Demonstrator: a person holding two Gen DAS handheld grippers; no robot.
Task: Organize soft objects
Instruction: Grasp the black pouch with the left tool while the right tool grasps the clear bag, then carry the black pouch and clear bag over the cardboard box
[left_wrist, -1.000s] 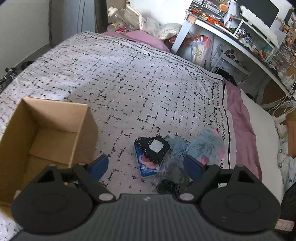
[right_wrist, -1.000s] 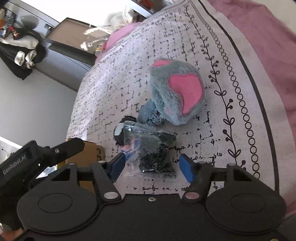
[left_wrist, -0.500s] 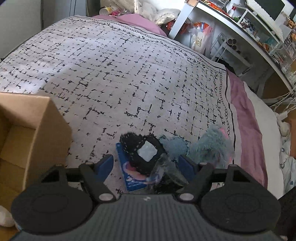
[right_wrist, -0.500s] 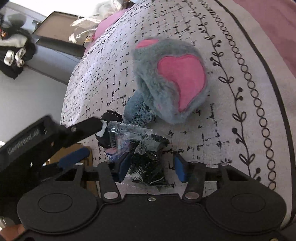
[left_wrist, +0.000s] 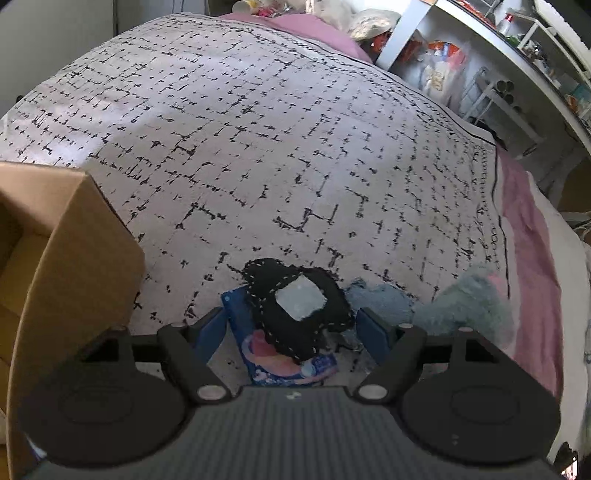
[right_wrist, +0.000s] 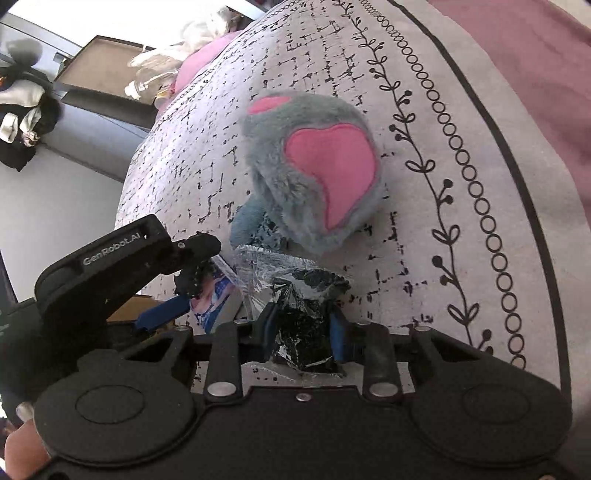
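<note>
Crinkly clear bag (right_wrist: 295, 295) of dark soft stuff, on bed (left_wrist: 258, 147) at 6 o'clock of grey plush (right_wrist: 314, 177): light, slippery, squashy. Right tongs (right_wrist: 303, 332) just closing, pinching bag mid-bulk. Left tongs (left_wrist: 291, 328) narrowing, straddling black fabric piece (left_wrist: 295, 314), not gripping.

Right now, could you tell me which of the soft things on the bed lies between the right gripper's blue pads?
The clear plastic bag of black fabric; the grey and pink plush lies beyond, untouched.
</note>
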